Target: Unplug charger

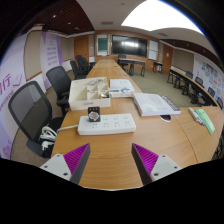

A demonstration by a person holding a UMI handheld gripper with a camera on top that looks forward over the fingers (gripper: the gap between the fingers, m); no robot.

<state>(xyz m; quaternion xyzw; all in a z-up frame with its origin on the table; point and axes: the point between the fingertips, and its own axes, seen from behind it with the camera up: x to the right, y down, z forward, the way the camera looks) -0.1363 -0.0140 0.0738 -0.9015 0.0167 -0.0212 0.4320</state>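
A white power strip lies flat on the long wooden table, and a small dark charger sits plugged into its top near its left end. The gripper hangs on the near side of the strip with its fingers spread wide and nothing between them, the purple pads well short of the strip. Just behind the strip stands a white box with low walls. To the right of the strip rests a stack of white papers, and farther right a green booklet. Left of the strip, off the table's edge, stands a black office chair.
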